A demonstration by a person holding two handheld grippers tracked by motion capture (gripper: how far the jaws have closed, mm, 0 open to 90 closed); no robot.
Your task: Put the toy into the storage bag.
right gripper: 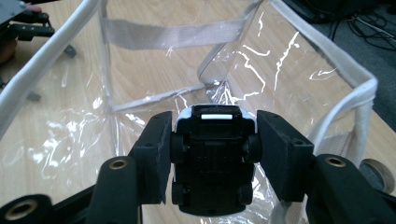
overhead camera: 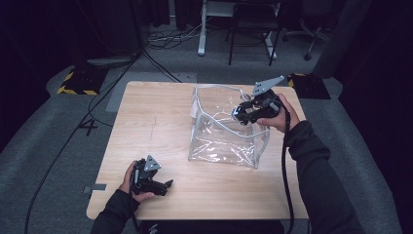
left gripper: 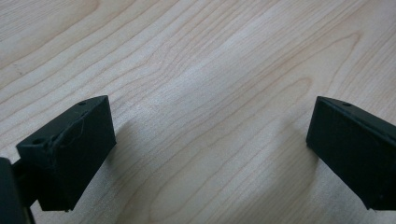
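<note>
A clear plastic bag [overhead camera: 224,131] with white trim stands open on the wooden table [overhead camera: 146,122], right of centre. My right gripper [overhead camera: 242,115] hovers over the bag's mouth, shut on a small black toy car [right gripper: 212,158] that shows its underside and wheels between the jaws. In the right gripper view the bag [right gripper: 140,93] opens below the car, with a grey webbing strap [right gripper: 173,33] across its far wall. My left gripper [overhead camera: 165,186] rests low near the table's front left edge. Its jaws stand wide apart over bare wood [left gripper: 210,116], holding nothing.
The table stands on grey carpet. Cables [overhead camera: 165,39], chair legs [overhead camera: 251,44] and a yellow-black striped block [overhead camera: 78,83] lie on the floor beyond the far edge. A cable [overhead camera: 287,165] trails from my right gripper along the sleeve.
</note>
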